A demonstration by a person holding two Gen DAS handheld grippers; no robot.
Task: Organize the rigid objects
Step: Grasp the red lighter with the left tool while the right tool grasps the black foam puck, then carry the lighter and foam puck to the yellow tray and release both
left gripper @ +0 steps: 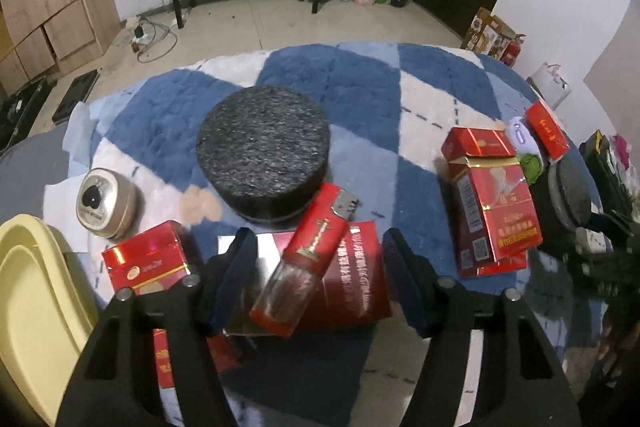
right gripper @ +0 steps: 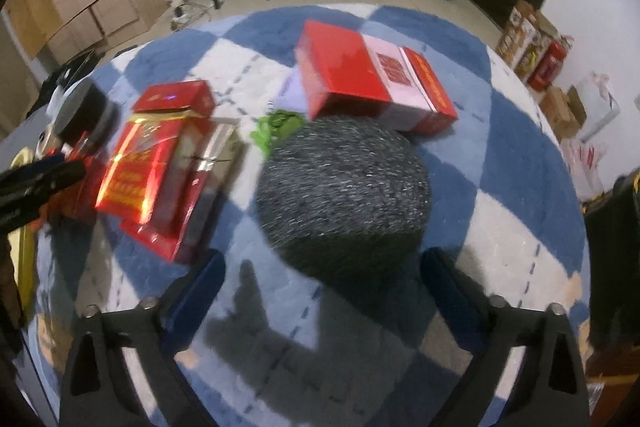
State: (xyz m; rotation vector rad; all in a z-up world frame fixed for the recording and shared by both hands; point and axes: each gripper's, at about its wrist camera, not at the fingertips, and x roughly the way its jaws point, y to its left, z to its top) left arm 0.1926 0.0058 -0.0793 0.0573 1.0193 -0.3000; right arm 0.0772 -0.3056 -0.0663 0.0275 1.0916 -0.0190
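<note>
In the left wrist view, a red lighter point(left gripper: 312, 259) with a clear lower end lies tilted on a flat red box point(left gripper: 352, 279). My left gripper point(left gripper: 316, 247) is open and straddles the lighter, with a gap showing on both sides of it. A dark grey round disc point(left gripper: 264, 155) sits just beyond. In the right wrist view, my right gripper point(right gripper: 322, 263) is open and low over the cloth. A second grey speckled disc point(right gripper: 344, 195) lies just ahead of its fingertips, touching neither pad.
A blue and white checked cloth point(left gripper: 360, 83) covers the table. Red cigarette packs point(left gripper: 492, 203), a small red box point(left gripper: 146, 259), a round silver tin point(left gripper: 106, 203) and a yellow tray point(left gripper: 32, 299) surround the left gripper. A large red box point(right gripper: 348, 75) and a green item point(right gripper: 280, 127) lie behind the right one's disc.
</note>
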